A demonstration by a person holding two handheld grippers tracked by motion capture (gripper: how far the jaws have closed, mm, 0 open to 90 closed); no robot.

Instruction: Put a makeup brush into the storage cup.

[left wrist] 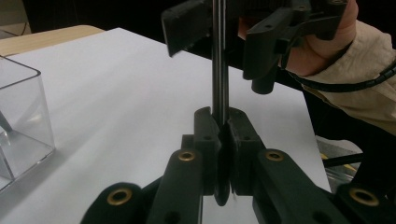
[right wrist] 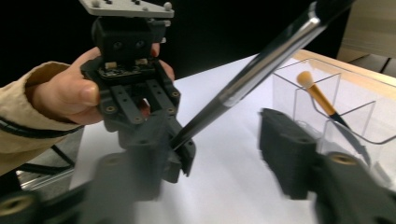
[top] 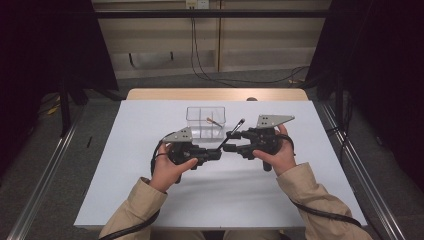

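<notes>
A slim makeup brush (top: 233,130) with a dark, silvery handle slants up to the right over the white table. My left gripper (top: 218,151) is shut on its lower end; the left gripper view has the handle (left wrist: 219,70) rising straight out of the closed jaws (left wrist: 223,126). My right gripper (top: 231,141) is open, one jaw on each side of the handle (right wrist: 261,65) without touching it. In the right gripper view the left gripper (right wrist: 180,144) faces me, pinching the brush. The brush head is cut off by the frame's top edge.
A clear divided box (top: 205,114) stands just behind the grippers. An orange-tipped brush (right wrist: 322,100) leans in one of its compartments. The white table (top: 150,190) ends in a wooden strip at the back, and dark curtains and rails flank it.
</notes>
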